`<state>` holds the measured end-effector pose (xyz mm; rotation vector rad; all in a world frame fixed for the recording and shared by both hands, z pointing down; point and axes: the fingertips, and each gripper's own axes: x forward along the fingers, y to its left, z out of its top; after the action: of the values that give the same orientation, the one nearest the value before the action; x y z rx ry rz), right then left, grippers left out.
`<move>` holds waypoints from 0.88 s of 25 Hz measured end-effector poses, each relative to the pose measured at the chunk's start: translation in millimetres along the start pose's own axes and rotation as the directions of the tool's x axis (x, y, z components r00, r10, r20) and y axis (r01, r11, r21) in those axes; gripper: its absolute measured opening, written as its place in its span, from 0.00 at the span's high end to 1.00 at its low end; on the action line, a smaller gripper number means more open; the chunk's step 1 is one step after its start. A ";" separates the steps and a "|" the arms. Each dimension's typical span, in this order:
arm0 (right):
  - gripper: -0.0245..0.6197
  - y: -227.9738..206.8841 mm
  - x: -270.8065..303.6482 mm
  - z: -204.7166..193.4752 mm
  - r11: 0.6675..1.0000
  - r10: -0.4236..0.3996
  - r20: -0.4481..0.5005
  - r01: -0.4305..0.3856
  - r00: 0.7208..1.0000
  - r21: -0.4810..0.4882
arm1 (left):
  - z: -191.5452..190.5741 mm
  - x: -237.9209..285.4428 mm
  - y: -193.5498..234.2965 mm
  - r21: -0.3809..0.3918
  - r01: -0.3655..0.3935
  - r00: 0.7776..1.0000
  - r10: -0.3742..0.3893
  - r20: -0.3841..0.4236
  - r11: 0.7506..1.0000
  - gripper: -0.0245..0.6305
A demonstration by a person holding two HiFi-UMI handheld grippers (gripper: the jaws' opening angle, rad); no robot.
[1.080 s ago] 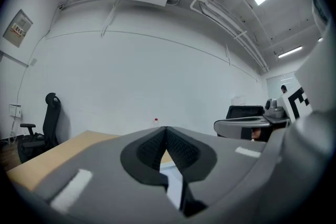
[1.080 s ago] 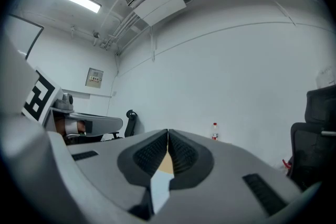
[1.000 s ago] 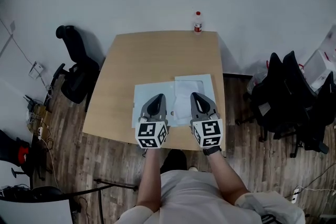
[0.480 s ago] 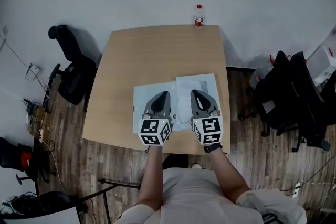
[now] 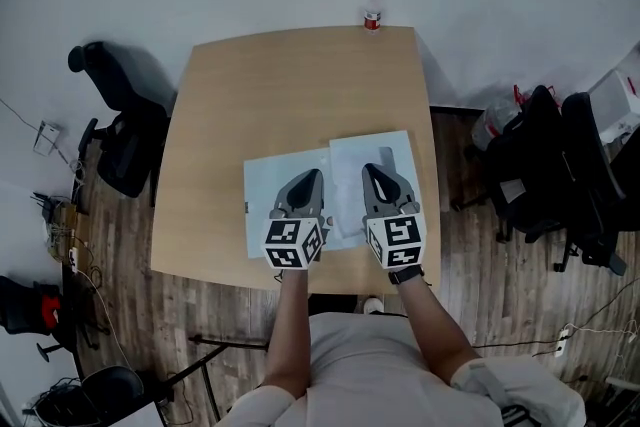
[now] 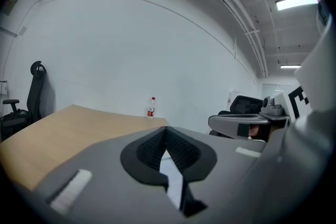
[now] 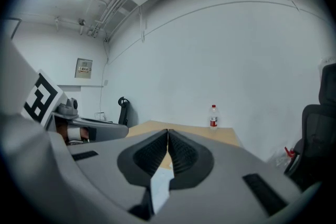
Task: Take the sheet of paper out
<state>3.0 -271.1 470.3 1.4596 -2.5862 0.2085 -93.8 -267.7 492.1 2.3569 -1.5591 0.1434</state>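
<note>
Left gripper (image 5: 311, 174), right gripper (image 5: 370, 168) (both shut), two sheets (image 5: 265, 198) (image 5: 390, 149), one bottle (image 5: 372, 8)

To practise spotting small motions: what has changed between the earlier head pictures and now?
The left gripper and right gripper have edged forward and down over the sheets, jaws shut, gripping nothing. The sheets, the bottle and the table stayed put; only the camera shifted.

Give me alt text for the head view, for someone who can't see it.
Seen from above, a person holds the left gripper and right gripper, both closed, over a pale blue sheet and a whiter sheet at the near edge of a wooden table. A bottle stands at the far edge.
</note>
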 end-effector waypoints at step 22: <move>0.94 -8.5 56.5 -62.4 1.000 0.021 -0.164 -0.019 0.986 0.013 | -91.4 61.8 41.6 -0.127 0.021 0.969 -0.052 -0.242 0.992 0.95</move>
<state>-13.8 -310.0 543.5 1.3594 -2.4726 0.3313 -98.9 -308.7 602.5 2.1772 -1.3665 0.3078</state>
